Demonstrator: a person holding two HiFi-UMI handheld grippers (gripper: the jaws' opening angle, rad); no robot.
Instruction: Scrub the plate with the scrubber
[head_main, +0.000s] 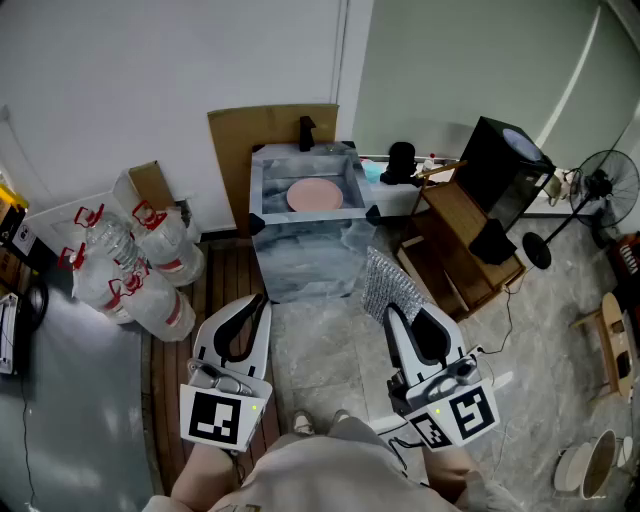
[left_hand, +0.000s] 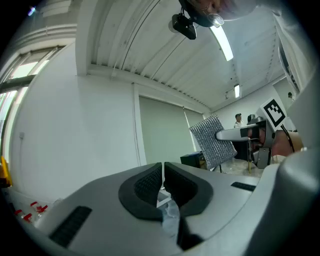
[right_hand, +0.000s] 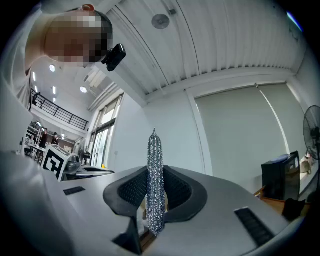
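The scrubber (right_hand: 155, 150) is clamped edge-on in the right gripper (right_hand: 155, 176); the left gripper (left_hand: 163, 174) is closed on nothing; the plate (head_main: 315, 195) is laid flat in the sink (head_main: 300, 262), well apart from both

One pink plate (head_main: 315, 195) and one grey sink (head_main: 300, 265), far centre. One mesh scrubber (head_main: 385, 283). Two grippers, near: the left gripper (head_main: 260, 302) and the right gripper (head_main: 392, 312). Four red-handled water jugs (head_main: 165, 245) at left. One cardboard sheet (head_main: 240, 135), far. One standing fan (head_main: 605, 185), far right.
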